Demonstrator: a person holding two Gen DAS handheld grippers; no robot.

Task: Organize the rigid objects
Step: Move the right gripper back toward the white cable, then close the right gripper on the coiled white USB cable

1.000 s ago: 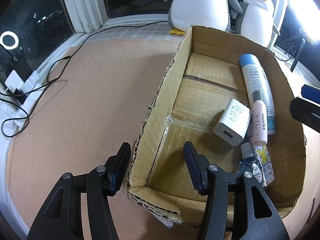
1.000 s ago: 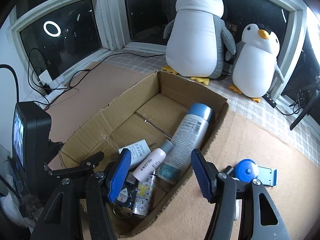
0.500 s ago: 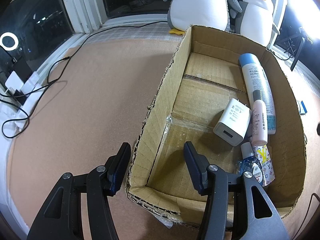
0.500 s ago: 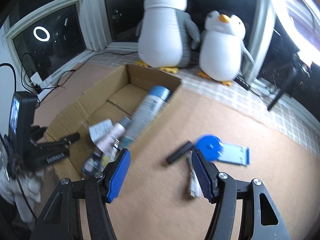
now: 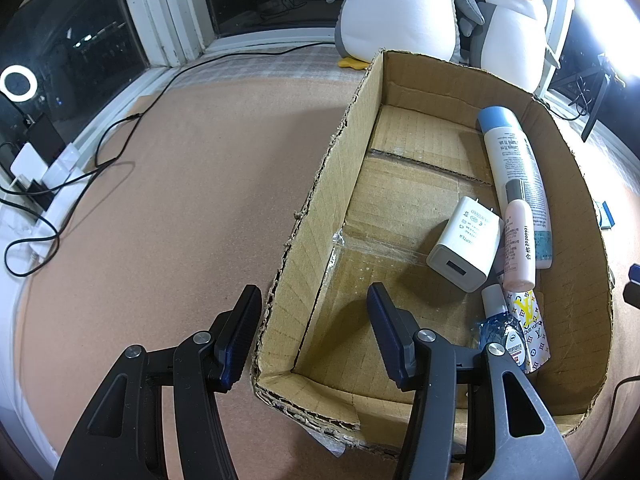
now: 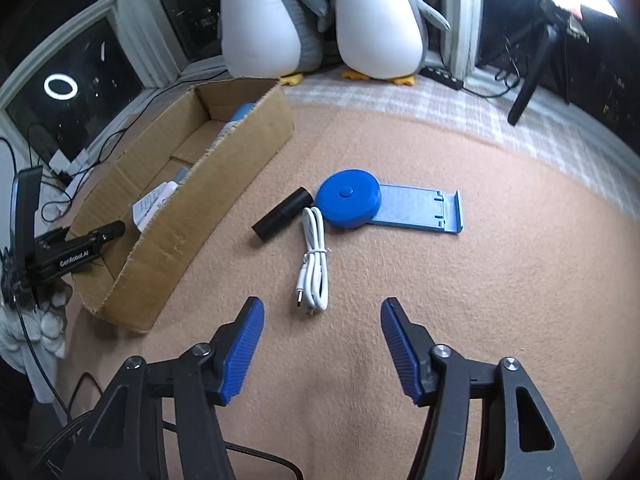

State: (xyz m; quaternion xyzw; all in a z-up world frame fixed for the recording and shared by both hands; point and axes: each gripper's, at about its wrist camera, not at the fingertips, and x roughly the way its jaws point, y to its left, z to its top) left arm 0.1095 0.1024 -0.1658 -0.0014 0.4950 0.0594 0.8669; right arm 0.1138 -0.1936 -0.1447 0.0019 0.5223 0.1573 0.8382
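Observation:
An open cardboard box [image 5: 316,184] lies on the tan surface; it also shows in the right wrist view [image 6: 224,184]. Inside lie a white spray can with a blue cap [image 5: 516,172], a pink tube [image 5: 518,236], a white charger [image 5: 466,244] and a small patterned packet [image 5: 528,328]. My left gripper [image 5: 312,332] is open, its fingers either side of the box's near left wall. My right gripper [image 6: 320,348] is open and empty above the surface, just short of a coiled white cable [image 6: 314,260]. Beyond it lie a black cylinder [image 6: 282,212], a blue round case [image 6: 348,198] and a blue phone stand [image 6: 420,210].
Two plush penguins [image 6: 376,20] stand at the back by the window. Black cables and white plugs [image 5: 36,184] lie at the far left edge. A tripod leg [image 6: 528,76] stands at the back right. The left gripper's body [image 6: 68,252] shows beside the box.
My right gripper has swung away from over the box to the right, and now faces the loose objects on the surface. The left gripper has not moved.

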